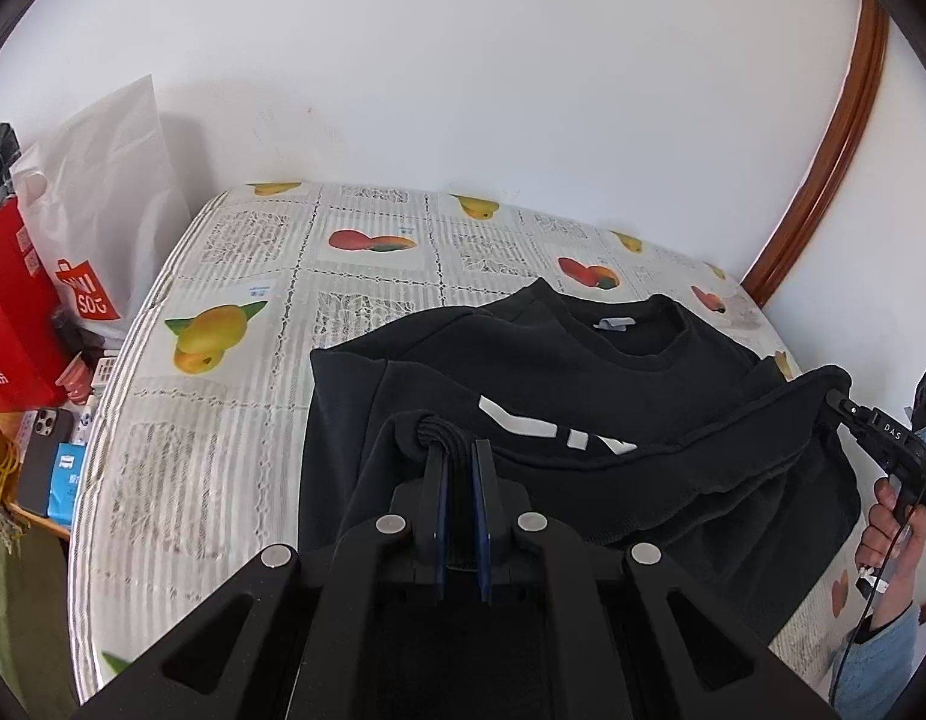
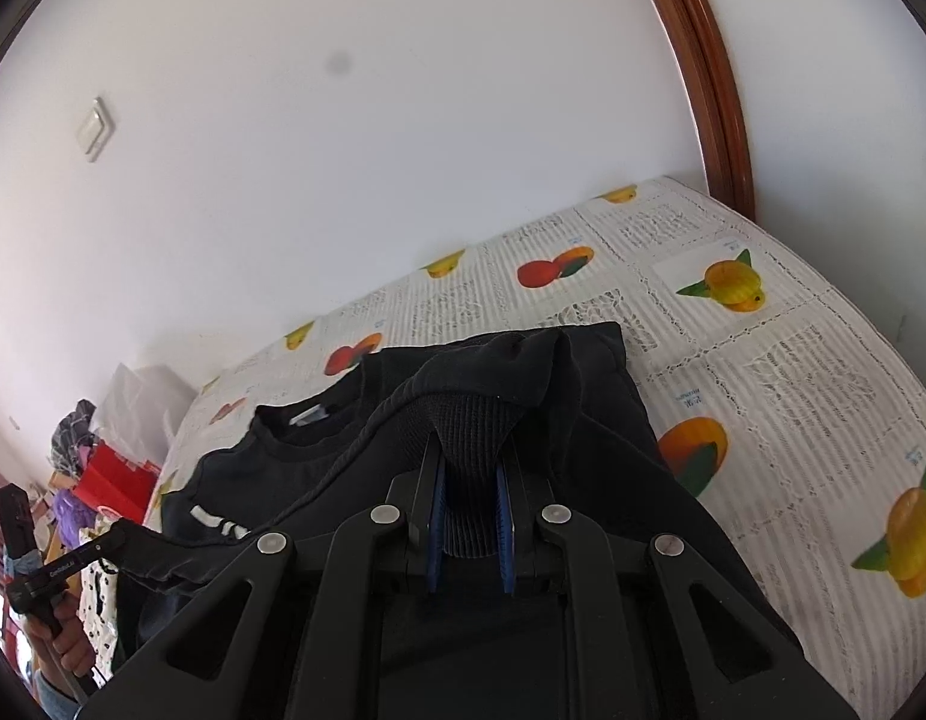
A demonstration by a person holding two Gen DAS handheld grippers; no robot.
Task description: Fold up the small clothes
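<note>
At the far left, beside the table, a white paper bag (image 1: 111, 192) and a red bag (image 1: 12, 312) stand upright among clutter; what they hold cannot be made out. A phone (image 1: 45, 456) lies on the shelf below them.

The black sweatshirt (image 1: 523, 360) lies on the fruit-print tablecloth (image 1: 234, 276), collar toward the wall, with white lettering on the chest. Its near hem is raised off the cloth and stretched between the 2 tools. The left gripper (image 1: 459, 450) is clenched on a bunched fold of ribbed hem at the garment's left corner, the fabric pinched between the blue pads. The right gripper (image 2: 472, 450) is clamped on ribbed hem at the other corner; in the left wrist view it shows at the right edge (image 1: 847, 408), held by the person's hand (image 1: 895, 534) with a light blue sleeve.

The tablecloth is bare to the left of the sweatshirt and behind it up to the white wall (image 1: 463, 60). On the right the garment reaches close to the table's edge, near a brown wooden frame (image 1: 835, 150).
</note>
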